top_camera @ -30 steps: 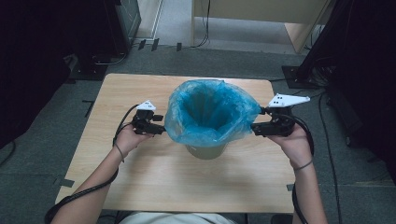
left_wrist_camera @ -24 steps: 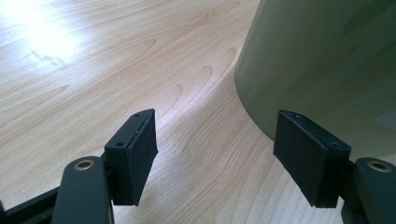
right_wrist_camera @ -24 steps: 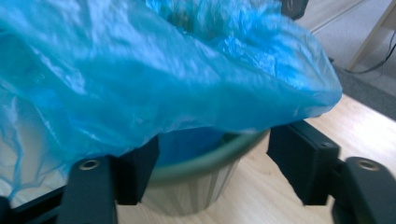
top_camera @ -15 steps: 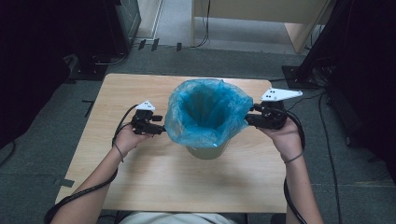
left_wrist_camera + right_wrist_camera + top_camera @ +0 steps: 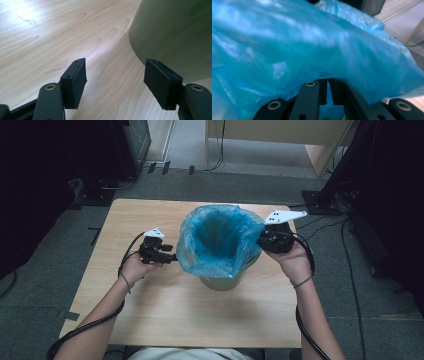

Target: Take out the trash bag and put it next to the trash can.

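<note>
A pale green bin (image 5: 223,281) stands in the middle of the wooden table (image 5: 150,310), lined with a blue plastic bag (image 5: 220,240) whose rim folds over the bin's edge. My left gripper (image 5: 172,257) sits low at the bin's left side, open, with bare table between its pads (image 5: 77,82) and the bin wall (image 5: 175,37) just ahead to the right. My right gripper (image 5: 260,240) is at the bin's upper right rim, shut on the blue bag (image 5: 312,50), whose film drapes over its jaws.
Grey floor surrounds the table (image 5: 380,320). A wooden cabinet (image 5: 280,140) stands beyond the far edge, and dark equipment (image 5: 60,165) with cables sits at the back left and right. A black cable (image 5: 85,330) trails from each gripper.
My right gripper has lifted the bag's right rim up and away from the person, and moved slightly inward. The left gripper has stayed put beside the bin.
</note>
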Demonstrator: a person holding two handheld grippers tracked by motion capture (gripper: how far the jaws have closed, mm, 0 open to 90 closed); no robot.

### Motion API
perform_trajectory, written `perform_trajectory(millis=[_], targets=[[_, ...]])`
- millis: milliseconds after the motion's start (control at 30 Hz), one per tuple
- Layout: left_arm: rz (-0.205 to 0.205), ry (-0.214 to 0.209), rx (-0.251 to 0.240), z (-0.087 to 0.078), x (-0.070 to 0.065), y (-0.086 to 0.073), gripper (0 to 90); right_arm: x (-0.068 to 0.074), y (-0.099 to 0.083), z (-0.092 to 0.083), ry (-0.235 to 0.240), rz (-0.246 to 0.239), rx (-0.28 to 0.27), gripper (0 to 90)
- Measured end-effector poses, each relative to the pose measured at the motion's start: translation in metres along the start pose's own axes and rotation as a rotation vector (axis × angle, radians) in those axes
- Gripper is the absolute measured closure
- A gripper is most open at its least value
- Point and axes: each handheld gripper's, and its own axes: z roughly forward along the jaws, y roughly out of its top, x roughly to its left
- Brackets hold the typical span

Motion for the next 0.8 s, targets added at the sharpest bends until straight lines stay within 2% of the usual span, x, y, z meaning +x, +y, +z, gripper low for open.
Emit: perform_trajectory(millis=[367, 800], targets=[[0.003, 0.005, -0.003, -0.001, 0.0, -0.001, 33.9, 0.008, 0.02, 0.009, 0.035, -0.007, -0.004, 85.8], [0.002, 0.005, 0.003, -0.001, 0.0, 0.0, 33.6, 0.025, 0.044, 0.036, 0.099, -0.021, 0.026, 85.9]])
